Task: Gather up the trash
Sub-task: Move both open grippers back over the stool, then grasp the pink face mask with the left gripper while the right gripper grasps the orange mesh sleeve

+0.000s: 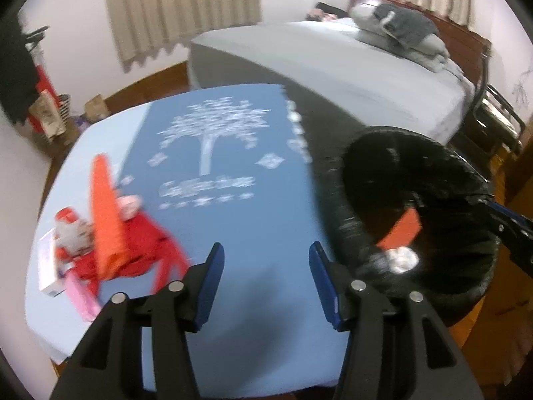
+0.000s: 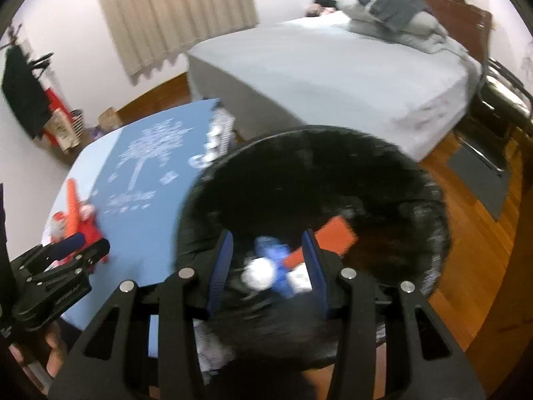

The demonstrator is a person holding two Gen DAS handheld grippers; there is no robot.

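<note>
Right gripper (image 2: 266, 266) spread over trash bin (image 2: 433, 220) — left gripper (image 1: 265, 281) spread.

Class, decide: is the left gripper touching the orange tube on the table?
Apart. In the left wrist view the left gripper hangs open over bare blue tablecloth, with the orange tube well off to its left.

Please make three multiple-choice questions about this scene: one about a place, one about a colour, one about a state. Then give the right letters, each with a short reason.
1. Where is the long orange piece?
A. on the blue table
B. on the bed
C. on the floor

2. What colour is the trash bag?
A. white
B. black
C. green

3. What state is the left claw in?
A. shut on paper
B. open and empty
C. out of view

Answers:
1 A, it lies among red items at the left of the table.
2 B, its rim and inside are black.
3 B, blue cloth shows between its spread fingers.
</note>
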